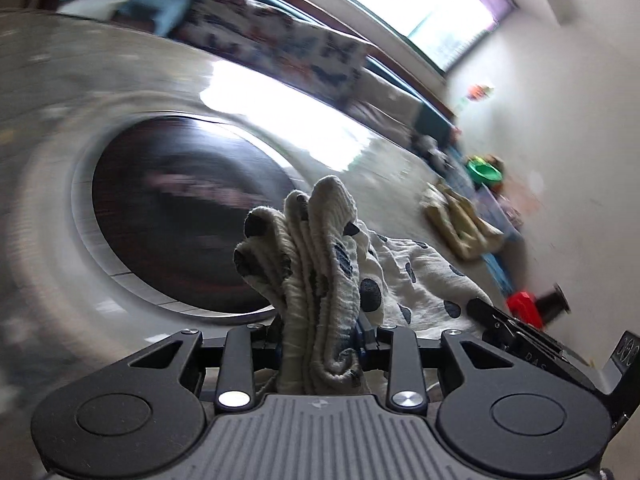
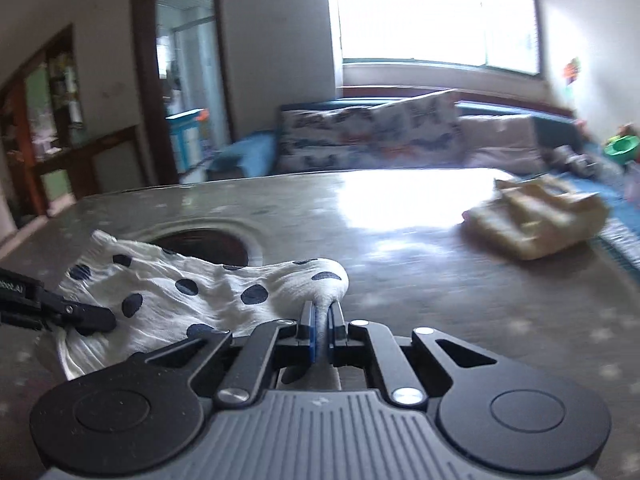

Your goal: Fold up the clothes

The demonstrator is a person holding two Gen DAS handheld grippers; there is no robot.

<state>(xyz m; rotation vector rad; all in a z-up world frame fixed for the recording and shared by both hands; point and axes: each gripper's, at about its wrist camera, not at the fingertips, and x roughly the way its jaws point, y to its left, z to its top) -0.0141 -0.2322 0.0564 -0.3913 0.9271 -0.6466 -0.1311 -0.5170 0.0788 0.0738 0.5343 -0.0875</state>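
Observation:
A white garment with dark blue dots (image 1: 404,276) (image 2: 168,292) hangs stretched between my two grippers above the grey table. My left gripper (image 1: 320,332) is shut on a thick bunch of its cloth, which sticks up between the jaws. My right gripper (image 2: 320,328) is shut on a thin edge of the same garment, with blue pads (image 2: 306,330) pressed to it. The left gripper's black tip (image 2: 80,316) shows at the left of the right wrist view. The right gripper's tip (image 1: 504,320) shows at the lower right of the left wrist view.
The grey table (image 2: 400,248) has a round dark recess (image 1: 180,216) (image 2: 200,242) in its middle. A folded yellowish cloth (image 2: 536,220) (image 1: 460,224) lies at its far right. A butterfly-print cushion (image 2: 368,136) and sofa stand behind. A red object (image 1: 524,306) sits at the right.

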